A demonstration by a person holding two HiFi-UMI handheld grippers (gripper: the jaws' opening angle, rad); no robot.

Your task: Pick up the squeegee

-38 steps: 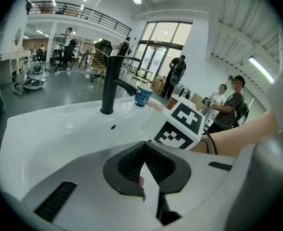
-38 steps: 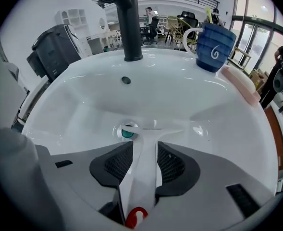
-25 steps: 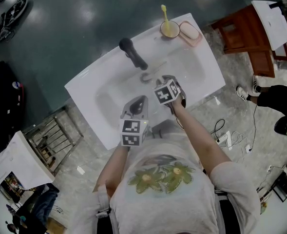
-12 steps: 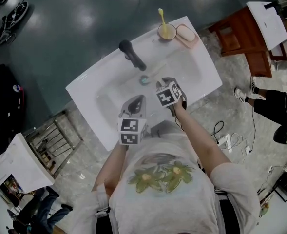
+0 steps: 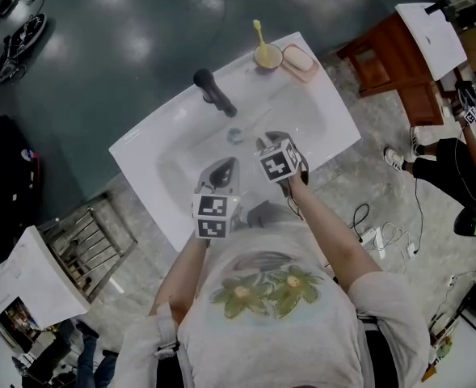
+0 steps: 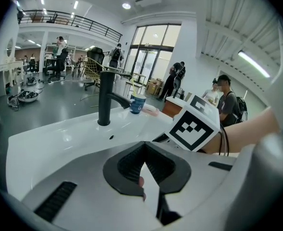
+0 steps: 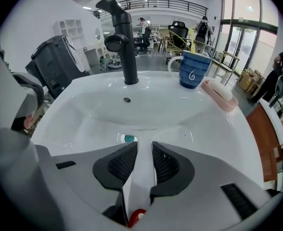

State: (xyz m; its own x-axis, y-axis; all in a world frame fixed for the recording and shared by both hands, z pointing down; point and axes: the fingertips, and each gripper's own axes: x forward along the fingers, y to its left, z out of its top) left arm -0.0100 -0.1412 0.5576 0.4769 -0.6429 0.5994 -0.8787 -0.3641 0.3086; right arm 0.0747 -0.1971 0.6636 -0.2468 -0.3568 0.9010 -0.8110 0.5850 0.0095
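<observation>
**Desk:** Where is the squeegee?

**Me:** I have the squeegee (image 7: 138, 177) pinched in my right gripper (image 7: 144, 147); in the right gripper view its white handle runs up between the two pads, both pressing on it, with a red spot at its near end; it hangs over the bowl of the white sink (image 7: 83, 109). In the head view the marker cube (image 5: 280, 158) covers it, so I cannot pick it out there.

**Desk:** What lies around it?

**Me:** Reading the right gripper view as a dial centred on the jaw tips: the drain (image 7: 129, 138) with its teal plug sits just past them at 11 o'clock. The black faucet (image 7: 124, 42) stands on the far rim at 12. The blue cup (image 7: 195, 70) is on that rim at 1 o'clock; the pink soap dish (image 7: 220, 94) lies just beside the cup at 2, with a pale bar on it. In the head view a yellow stick (image 5: 259, 32) stands in the cup.

**Desk:** And your other claw?

**Me:** My left gripper (image 6: 143, 146) has its jaws pressed together at the tips, with nothing between them. In the head view it is over the near rim of the sink, just beside the right gripper at its 8 o'clock. A brown wooden cabinet (image 5: 387, 59) stands on the floor at the sink's 2 o'clock, well apart.
</observation>
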